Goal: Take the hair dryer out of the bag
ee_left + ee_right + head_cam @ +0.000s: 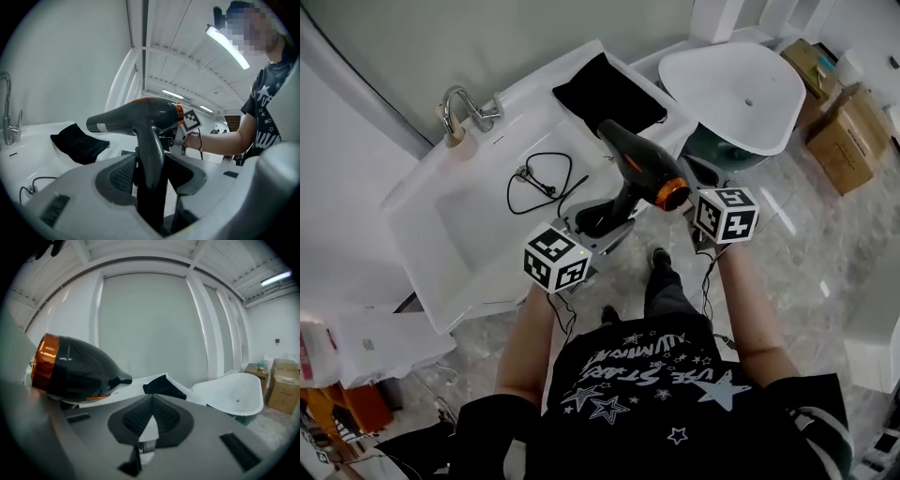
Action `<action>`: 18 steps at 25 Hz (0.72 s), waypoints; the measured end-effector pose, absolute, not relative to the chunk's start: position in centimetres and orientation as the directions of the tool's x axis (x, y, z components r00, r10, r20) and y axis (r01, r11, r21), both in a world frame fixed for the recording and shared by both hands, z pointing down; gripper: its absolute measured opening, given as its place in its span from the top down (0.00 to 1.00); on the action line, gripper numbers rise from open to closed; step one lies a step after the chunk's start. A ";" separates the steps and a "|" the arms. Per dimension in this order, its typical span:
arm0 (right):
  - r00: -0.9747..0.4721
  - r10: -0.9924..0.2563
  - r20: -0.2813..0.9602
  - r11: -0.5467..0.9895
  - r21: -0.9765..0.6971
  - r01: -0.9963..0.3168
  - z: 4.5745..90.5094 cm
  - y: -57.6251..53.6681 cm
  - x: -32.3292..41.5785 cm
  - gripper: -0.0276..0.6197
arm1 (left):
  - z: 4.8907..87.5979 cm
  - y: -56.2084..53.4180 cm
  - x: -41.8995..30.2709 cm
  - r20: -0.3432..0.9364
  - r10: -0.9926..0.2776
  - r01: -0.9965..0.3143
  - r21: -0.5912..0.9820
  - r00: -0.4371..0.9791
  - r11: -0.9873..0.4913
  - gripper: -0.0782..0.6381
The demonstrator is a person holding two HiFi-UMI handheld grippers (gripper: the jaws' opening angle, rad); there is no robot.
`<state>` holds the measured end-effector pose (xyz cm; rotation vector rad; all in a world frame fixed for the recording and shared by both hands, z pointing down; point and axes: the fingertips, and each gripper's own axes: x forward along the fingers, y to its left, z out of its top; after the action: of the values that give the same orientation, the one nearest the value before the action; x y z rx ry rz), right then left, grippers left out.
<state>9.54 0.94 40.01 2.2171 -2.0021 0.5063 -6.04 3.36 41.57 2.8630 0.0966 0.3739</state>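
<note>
The black hair dryer [642, 164] with an orange rear ring is held up in the air over the front edge of the white counter. My left gripper [598, 223] is shut on its handle; in the left gripper view the handle [151, 159] stands upright between the jaws [150, 174]. The black bag [609, 89] lies flat and apart on the counter's far end [79, 140]. My right gripper [694, 195] is shut with nothing in it [149, 420], just to the right of the hair dryer [75, 369] and its orange end.
The dryer's black cord [539, 178] lies looped on the counter by the sink basin [469, 234] with its chrome faucet [459, 108]. A white tub-like basin [741, 89] stands at the right, and cardboard boxes [844, 122] beyond it on the floor.
</note>
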 end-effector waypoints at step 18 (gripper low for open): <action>0.164 -0.930 0.328 -0.233 -0.184 -0.955 42.3 11.1 6.5 0.95 | 42.3 8.2 -8.0 0.213 0.183 0.117 0.290 0.960 -0.950 0.61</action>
<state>6.46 11.09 42.29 2.3458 -1.9035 0.5817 -7.97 8.23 42.33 2.8342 0.2207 0.3451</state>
